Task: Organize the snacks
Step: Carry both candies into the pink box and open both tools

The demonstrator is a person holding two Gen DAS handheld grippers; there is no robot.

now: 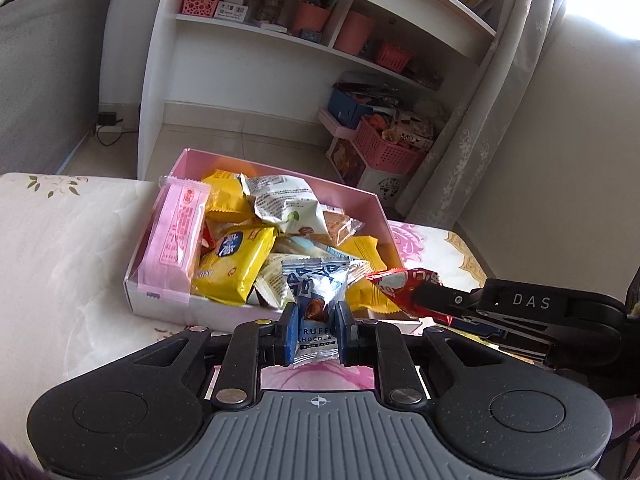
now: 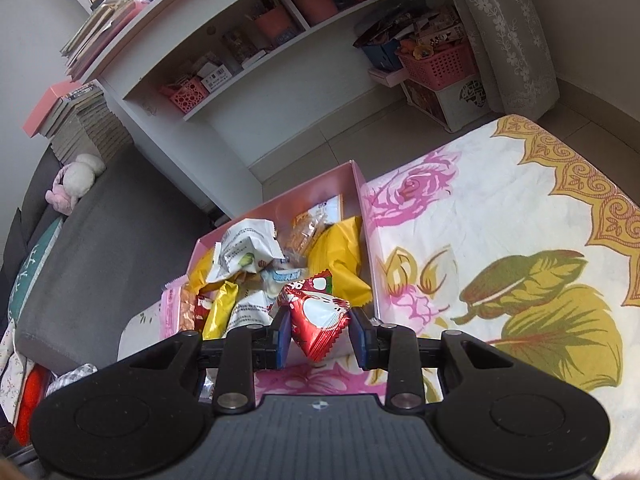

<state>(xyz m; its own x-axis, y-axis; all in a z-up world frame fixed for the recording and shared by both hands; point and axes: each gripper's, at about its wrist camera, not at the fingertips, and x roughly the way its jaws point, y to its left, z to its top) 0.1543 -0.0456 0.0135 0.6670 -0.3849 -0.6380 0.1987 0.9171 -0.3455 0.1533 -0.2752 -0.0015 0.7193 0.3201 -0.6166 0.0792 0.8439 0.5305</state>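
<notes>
A pink box [image 1: 356,194] full of several snack packets, yellow, white and pink, stands on the flowered cloth; it also shows in the right wrist view [image 2: 360,178]. My left gripper [image 1: 316,332] is shut on a blue and white truffle chocolate packet [image 1: 314,300], held at the box's near edge. My right gripper [image 2: 320,330] is shut on a red and white packet [image 2: 318,316] at the box's near right corner. In the left wrist view the right gripper [image 1: 416,296] comes in from the right with that red packet [image 1: 394,282].
The flowered cloth [image 2: 500,240] spreads to the right of the box. Beyond the box is tiled floor [image 1: 224,136], a white shelf unit [image 1: 280,40] with pink baskets, and a curtain [image 1: 480,128]. A grey sofa [image 2: 92,220] lies to the left.
</notes>
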